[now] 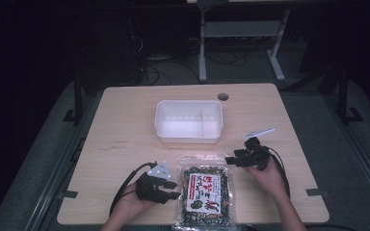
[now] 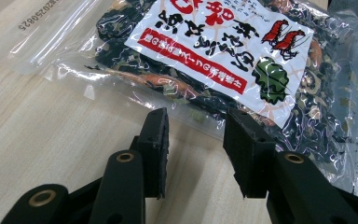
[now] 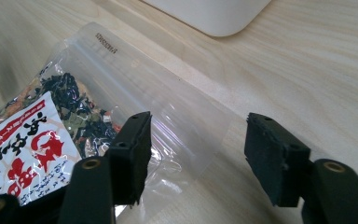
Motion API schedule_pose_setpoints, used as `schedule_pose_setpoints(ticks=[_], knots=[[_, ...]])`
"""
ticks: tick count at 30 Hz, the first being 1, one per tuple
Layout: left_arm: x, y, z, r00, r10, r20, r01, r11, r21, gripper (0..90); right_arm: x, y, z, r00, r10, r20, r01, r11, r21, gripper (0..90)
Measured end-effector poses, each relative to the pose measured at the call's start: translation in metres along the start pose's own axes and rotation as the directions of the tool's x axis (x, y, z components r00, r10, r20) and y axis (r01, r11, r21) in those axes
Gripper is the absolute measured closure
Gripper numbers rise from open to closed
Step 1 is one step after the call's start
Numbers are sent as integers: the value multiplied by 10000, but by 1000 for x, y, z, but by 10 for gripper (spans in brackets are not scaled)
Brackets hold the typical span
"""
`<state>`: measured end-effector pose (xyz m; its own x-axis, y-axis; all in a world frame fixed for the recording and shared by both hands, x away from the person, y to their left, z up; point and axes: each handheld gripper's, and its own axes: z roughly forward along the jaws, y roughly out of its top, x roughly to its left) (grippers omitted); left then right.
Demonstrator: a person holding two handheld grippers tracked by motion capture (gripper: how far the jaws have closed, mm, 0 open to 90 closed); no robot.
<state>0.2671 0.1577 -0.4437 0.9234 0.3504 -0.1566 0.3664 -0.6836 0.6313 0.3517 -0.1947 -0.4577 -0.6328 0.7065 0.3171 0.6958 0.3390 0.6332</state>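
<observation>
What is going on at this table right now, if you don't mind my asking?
A person holds a gripper in each hand, one on either side of a clear food bag lying flat on the wooden table. The left gripper has its jaws at the bag's side edge; the right gripper straddles the bag's clear top corner. Neither has clamped the bag yet. A white bin sits behind it.

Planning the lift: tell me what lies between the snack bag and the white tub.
Bare wood tabletop separates the snack bag from the white tub, seen in the high view.
</observation>
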Motion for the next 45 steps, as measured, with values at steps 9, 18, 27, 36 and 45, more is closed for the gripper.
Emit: schedule_pose_setpoints(ticks=[9, 18, 27, 36, 45], knots=[[0, 0, 3, 10000, -7, 8, 7, 9999, 148, 588, -3, -1, 5, 9983, 260, -512, -249, 9995, 217, 651], [1, 0, 4, 10000, -41, -41, 42, 9998, 219, 559, -4, -1, 1, 9984, 154, -550, -147, 9998, 116, 866], [5, -1, 3, 9988, -488, -83, 488, 9988, -2, 387, 3, 2, -15, 9986, -253, -473, 234, 9989, -404, 898], [11, -3, 3, 9925, -1209, 161, 1215, 9918, -407, 231, 18, 8, -43, 9965, -761, -351, 714, 9902, -1199, 899], [13, -2, 7, 9858, -1498, 754, 1543, 9863, -583, 197, 32, 15, -69, 9928, -1163, -298, 1076, 9722, -2077, 899]])
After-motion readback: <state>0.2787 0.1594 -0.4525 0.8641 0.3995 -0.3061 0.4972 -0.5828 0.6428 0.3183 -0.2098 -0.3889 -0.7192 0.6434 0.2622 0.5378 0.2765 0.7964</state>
